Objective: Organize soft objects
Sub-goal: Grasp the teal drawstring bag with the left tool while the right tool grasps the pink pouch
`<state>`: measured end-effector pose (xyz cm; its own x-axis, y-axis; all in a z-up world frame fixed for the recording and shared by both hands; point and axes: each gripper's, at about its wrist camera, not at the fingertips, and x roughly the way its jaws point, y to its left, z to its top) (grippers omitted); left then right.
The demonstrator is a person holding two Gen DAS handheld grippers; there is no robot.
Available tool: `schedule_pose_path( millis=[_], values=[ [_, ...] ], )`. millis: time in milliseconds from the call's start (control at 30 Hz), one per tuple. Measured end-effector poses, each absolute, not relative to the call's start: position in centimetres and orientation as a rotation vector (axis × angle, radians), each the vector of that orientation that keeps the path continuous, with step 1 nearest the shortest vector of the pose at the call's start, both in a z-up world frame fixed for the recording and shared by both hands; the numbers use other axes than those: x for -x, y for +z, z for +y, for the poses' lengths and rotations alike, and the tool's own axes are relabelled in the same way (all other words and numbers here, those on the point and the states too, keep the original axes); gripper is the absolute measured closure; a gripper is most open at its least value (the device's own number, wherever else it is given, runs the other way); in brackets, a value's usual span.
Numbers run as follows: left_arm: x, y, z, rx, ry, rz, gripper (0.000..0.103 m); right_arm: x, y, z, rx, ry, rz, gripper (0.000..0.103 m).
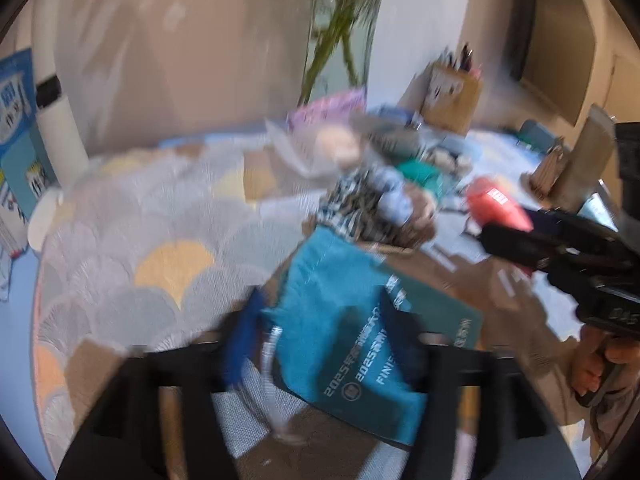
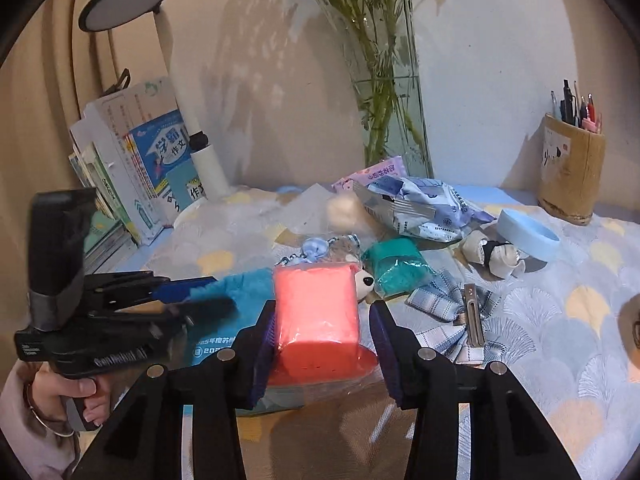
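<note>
Two tongs: left (image 1: 328, 344) grips teal cloth (image 1: 340, 320); right (image 2: 324, 344) grips red pack (image 2: 316, 308).

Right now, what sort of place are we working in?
Probably a study desk at home, set against a wall. Stacked schoolbooks stand beside a desk lamp, a pen holder sits at the far right, and a glass vase of stems stands behind the soft clutter.
</note>
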<state>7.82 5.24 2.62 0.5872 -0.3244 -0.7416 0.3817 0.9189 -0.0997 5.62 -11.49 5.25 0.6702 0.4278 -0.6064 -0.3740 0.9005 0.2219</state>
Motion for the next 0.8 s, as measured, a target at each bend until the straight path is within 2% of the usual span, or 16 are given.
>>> schedule_pose_path(
  millis=[33, 100, 133, 167, 200, 233, 333, 400, 600, 800],
  values=[
    [-7.7, 2.6, 5.3, -0.075, -0.387, 0.853, 0.025, -5.7, 5.2, -11.6, -0.090, 0.452, 0.705, 0.058],
    [-7.7, 2.5, 5.7, -0.054, -0.368, 0.861, 0.025, -5.9, 5.1, -11.8, -0.105, 0.446, 0.716, 0.057],
    [-7.7, 2.4, 5.9, -0.015, -0.416, 0.879, 0.032, -6.1, 4.9, -12.0, -0.112, 0.444, 0.723, 0.057],
    [-7.6, 2.3, 6.2, 0.029, -0.475, 0.885, 0.057, -6.2, 4.8, -12.2, -0.120, 0.441, 0.730, 0.057],
    [-7.4, 2.3, 6.3, 0.063, -0.535, 0.886, 0.070, -6.3, 4.7, -12.4, -0.132, 0.441, 0.738, 0.057],
    [-7.3, 2.1, 6.2, 0.064, -0.539, 0.896, 0.072, -6.5, 4.5, -12.6, -0.139, 0.442, 0.742, 0.057],
    [-7.2, 2.1, 6.3, 0.068, -0.523, 0.888, 0.092, -6.7, 4.2, -13.0, -0.164, 0.438, 0.756, 0.057],
    [-7.1, 2.3, 6.8, 0.108, -0.525, 0.865, 0.094, -6.7, 4.2, -13.2, -0.173, 0.437, 0.756, 0.057],
    [-5.1, 4.0, 6.4, 0.097, -0.469, 0.737, 0.095, -5.7, 5.0, -13.3, -0.172, 0.445, 0.690, 0.058],
    [-4.7, 4.9, 6.0, 0.136, -0.414, 0.708, 0.095, -5.6, 5.3, -13.2, -0.160, 0.434, 0.680, 0.059]
  ],
)
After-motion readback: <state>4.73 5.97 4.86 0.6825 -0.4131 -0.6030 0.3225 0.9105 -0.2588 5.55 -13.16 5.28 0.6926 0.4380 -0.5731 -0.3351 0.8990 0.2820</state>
